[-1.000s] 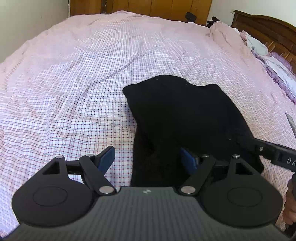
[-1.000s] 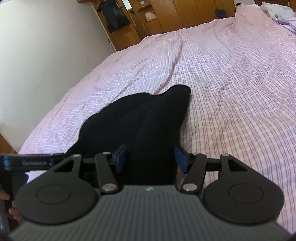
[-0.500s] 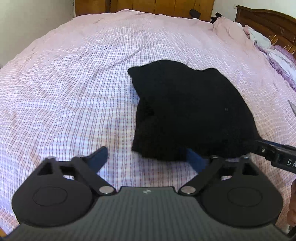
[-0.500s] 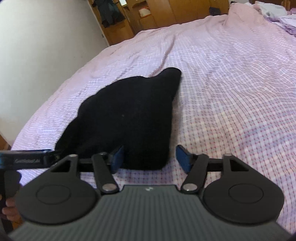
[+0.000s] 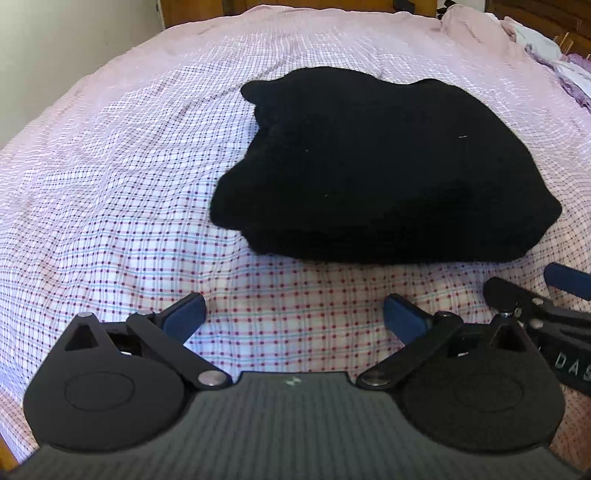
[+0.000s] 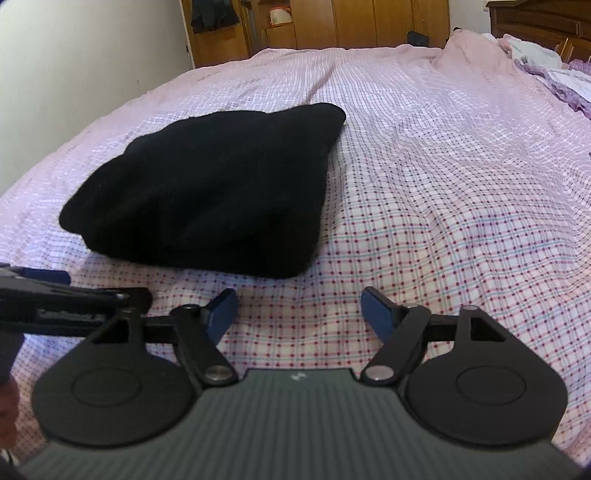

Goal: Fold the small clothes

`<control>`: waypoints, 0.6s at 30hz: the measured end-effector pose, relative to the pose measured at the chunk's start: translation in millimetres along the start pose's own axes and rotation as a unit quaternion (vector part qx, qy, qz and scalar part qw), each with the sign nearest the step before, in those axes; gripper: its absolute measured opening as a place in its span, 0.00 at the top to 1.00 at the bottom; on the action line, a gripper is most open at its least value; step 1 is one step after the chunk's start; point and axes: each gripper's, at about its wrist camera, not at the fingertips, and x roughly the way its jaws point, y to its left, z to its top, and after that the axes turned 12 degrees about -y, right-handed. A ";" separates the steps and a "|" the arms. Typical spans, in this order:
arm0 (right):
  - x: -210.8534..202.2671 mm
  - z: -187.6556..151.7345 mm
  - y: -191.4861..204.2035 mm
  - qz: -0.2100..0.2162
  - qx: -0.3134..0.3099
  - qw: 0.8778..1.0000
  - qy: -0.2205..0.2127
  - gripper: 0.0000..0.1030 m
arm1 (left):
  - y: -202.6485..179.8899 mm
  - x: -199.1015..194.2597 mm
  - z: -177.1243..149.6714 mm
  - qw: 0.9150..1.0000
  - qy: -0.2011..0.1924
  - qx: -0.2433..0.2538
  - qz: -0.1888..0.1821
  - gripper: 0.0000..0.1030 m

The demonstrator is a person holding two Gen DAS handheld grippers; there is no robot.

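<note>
Both of your grippers have let go and backed off since a second ago: then the black cloth ran between each pair of fingers, and now it lies clear of them on the bed.

Your left gripper [image 5: 293, 314] has its fingers spread wide and still opening, with only checked sheet between the blue pads. Your right gripper [image 6: 299, 312] is the same story (not quite as wide, but opening too), and nothing sits between its pads either.

The black garment [image 5: 376, 170] rests as a folded bundle on the pink checked bedsheet [image 5: 110, 184], its thick folded edge facing you just beyond the fingertips of both grippers and apart from them. From the left wrist view it sits ahead and slightly to the right; from the right wrist view it sits ahead and to the left. Its top surface looks lumpy, and a small corner pokes out at the far left end.

Each gripper shows at the edge of the other's view, so the two are close together, side by side, near the edge of the bed.

Beyond the bed you can see wooden wardrobes [image 6: 351, 22] along the far wall, a dark wooden headboard [image 6: 546, 18] at the right, and rumpled white and purple bedding [image 6: 554, 66] piled near it.
</note>
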 end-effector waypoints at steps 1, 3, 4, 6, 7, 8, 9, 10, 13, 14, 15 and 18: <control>1.0 -0.4 -0.3 0.001 0.002 1.000 -0.001 0.22 | -0.9 -0.2 0.0 1.000 0.000 -0.001 0.003 0.00; 3.6 -0.7 -1.8 -0.001 0.005 1.000 -0.002 0.22 | -1.9 -0.2 -0.4 1.000 0.001 -0.002 0.006 0.00; 4.3 -1.3 -0.5 -0.001 0.006 1.000 -0.003 0.22 | -1.5 -1.0 -0.8 1.000 0.001 -0.004 0.006 0.00; 4.7 -3.0 -1.6 -0.002 0.011 1.000 -0.006 0.22 | 1.8 0.1 0.8 1.000 0.000 -0.006 0.005 0.00; 5.3 -3.6 -2.4 -0.002 0.013 1.000 -0.007 0.22 | 2.5 1.6 1.0 1.000 0.000 -0.008 0.005 0.00; 5.5 -4.2 -3.0 -0.002 0.015 1.000 -0.009 0.22 | 3.3 1.9 0.9 1.000 0.000 -0.009 0.004 0.00; 3.5 -4.7 -2.5 -0.002 0.015 1.000 -0.010 0.22 | 3.7 2.2 0.9 1.000 0.000 -0.010 0.004 0.00; 2.7 -5.5 -1.5 -0.002 0.015 1.000 -0.010 0.22 | 4.4 2.4 1.1 1.000 0.000 -0.011 0.004 0.00; 1.1 -6.5 -1.5 -0.002 0.017 1.000 -0.013 0.22 | 3.7 -1.1 -1.2 1.000 -0.002 -0.011 0.005 0.00; 1.3 -6.8 -1.7 -0.002 0.018 1.000 -0.013 0.22 | 3.5 -1.4 -1.2 1.000 -0.002 -0.011 0.005 0.00; 1.3 -7.0 -1.8 -0.002 0.018 1.000 -0.014 0.22 | 3.5 -1.5 -1.2 1.000 -0.003 -0.011 0.005 0.00; 1.7 -7.4 -2.0 -0.003 0.019 1.000 -0.015 0.22 | 3.1 -0.9 -0.4 1.000 -0.002 -0.010 0.006 0.00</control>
